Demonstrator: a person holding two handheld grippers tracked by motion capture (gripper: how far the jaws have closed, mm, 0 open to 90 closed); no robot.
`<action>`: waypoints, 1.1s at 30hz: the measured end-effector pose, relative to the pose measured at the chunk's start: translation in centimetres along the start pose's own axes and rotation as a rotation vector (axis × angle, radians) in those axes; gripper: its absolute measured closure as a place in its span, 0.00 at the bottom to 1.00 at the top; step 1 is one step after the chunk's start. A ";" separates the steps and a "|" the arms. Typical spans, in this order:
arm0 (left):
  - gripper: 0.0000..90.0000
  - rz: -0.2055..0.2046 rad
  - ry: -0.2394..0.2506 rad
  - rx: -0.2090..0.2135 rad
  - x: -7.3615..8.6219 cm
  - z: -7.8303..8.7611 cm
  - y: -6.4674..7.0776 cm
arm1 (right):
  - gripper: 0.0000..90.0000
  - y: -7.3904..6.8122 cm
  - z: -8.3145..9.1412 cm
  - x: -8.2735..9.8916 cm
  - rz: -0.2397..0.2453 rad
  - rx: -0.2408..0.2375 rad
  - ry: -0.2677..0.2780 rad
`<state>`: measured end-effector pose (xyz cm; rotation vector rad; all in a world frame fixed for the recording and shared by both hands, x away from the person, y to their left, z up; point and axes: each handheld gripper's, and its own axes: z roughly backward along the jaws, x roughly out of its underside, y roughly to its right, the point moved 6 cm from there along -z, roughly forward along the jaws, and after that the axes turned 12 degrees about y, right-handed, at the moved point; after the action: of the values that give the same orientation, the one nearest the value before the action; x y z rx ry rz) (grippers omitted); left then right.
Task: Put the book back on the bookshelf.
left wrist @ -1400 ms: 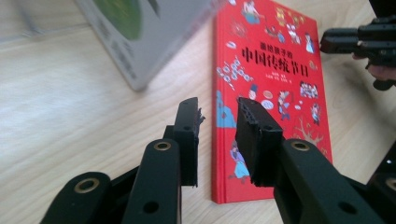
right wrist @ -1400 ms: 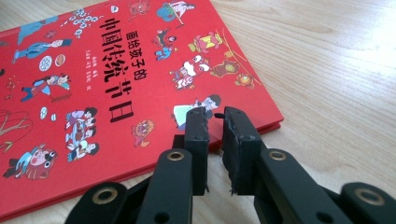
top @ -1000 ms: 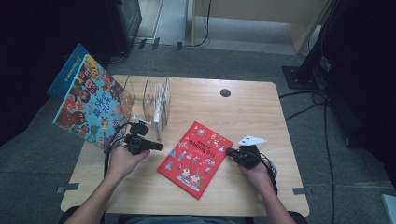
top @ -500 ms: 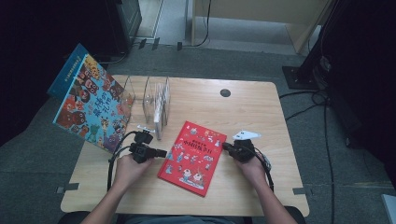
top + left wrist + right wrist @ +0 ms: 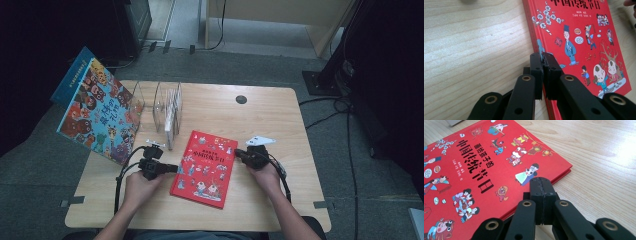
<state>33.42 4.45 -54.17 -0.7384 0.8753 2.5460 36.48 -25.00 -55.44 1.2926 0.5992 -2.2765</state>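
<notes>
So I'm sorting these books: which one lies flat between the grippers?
The red book, flat on the table; the blue book leans tilted at the left edge.

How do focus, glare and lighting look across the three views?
High view: soft but evenly lit table, surroundings dark. Left gripper view: red book sharp, near claw slightly soft. Right gripper view: window-like glare washes out the wood at right.

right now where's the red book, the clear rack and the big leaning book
red book (image 5: 205, 169), high view, middle of its cover
clear rack (image 5: 161, 102), high view, a clear divider
big leaning book (image 5: 100, 117), high view, middle of its cover
</notes>
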 end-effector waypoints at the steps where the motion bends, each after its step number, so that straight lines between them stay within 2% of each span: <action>1: 0.99 -0.002 0.001 -0.002 0.0 0.0 0.1 | 1.00 0.0 0.0 0.0 0.003 0.000 -0.001; 9: 0.99 0.024 0.004 0.022 0.4 -0.3 0.6 | 1.00 -0.1 0.4 0.1 0.001 -0.008 -0.016; 17: 0.99 0.002 -0.005 0.023 0.4 -1.7 1.9 | 1.00 -0.3 1.5 0.4 -0.008 0.004 0.000; 20: 1.00 0.006 0.006 0.008 0.3 -2.1 2.0 | 1.00 -0.3 1.9 0.6 -0.009 0.006 -0.003; 29: 1.00 0.017 0.010 0.028 0.0 -2.8 2.6 | 1.00 -0.4 2.5 1.3 0.005 0.042 -0.005; 33: 1.00 0.021 0.018 0.020 -0.2 -3.2 2.8 | 1.00 -0.2 2.6 1.4 0.010 0.061 -0.001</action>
<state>33.43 0.27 -54.93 -0.7506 0.9170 2.5490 33.98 -26.52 -55.40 1.3206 0.5256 -2.3037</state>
